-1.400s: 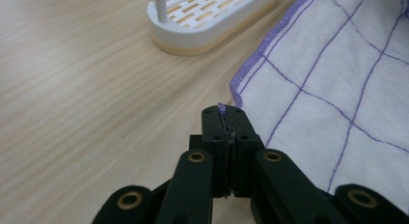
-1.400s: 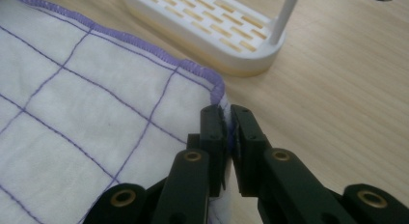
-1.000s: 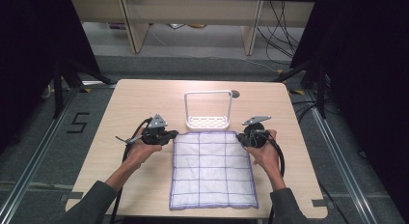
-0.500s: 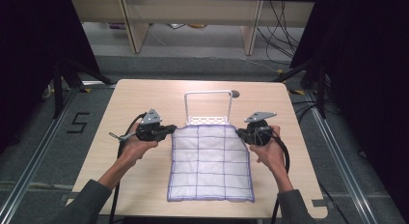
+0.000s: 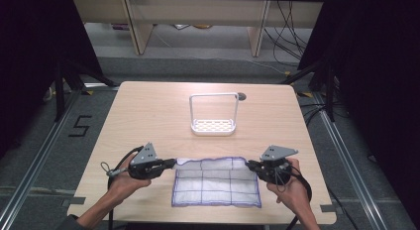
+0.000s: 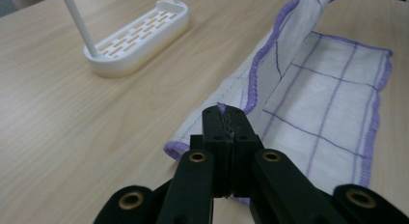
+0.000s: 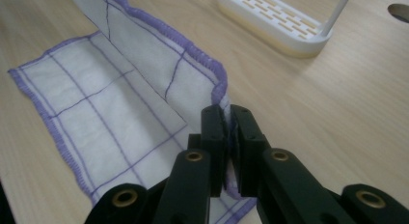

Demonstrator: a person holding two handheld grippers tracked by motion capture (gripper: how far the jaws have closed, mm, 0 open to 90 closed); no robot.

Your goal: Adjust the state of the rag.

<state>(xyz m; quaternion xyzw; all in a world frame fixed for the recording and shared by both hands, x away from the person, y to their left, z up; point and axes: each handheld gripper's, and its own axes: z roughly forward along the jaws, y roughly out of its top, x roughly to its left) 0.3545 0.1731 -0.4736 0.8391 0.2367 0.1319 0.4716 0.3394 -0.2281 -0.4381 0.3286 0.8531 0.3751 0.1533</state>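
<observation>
Cloth (image 5: 216, 182), white with a purple grid and purple hem, lay on the worktop (image 5: 148, 121) at about six o'clock in the high view, its far edge lifted and folded toward the near side. The left tool (image 5: 172, 164) gripped the far left corner from nine o'clock and the right tool (image 5: 249, 164) gripped the far right corner from three o'clock. A white rack (image 5: 213, 125) with a hoop handle stood at twelve o'clock from the cloth, well apart.

From the left gripper view, the left tool (image 6: 227, 119) had its jaws pressed tight on the cloth's (image 6: 318, 113) hemmed corner, the raised edge running off toward one o'clock. The rack (image 6: 137, 38) sat at eleven o'clock.

From the right gripper view, the right tool (image 7: 227, 119) was likewise clamped on the cloth's (image 7: 111, 113) corner, the fold stretching toward eleven o'clock; the rack (image 7: 275, 23) sat at one o'clock.
</observation>
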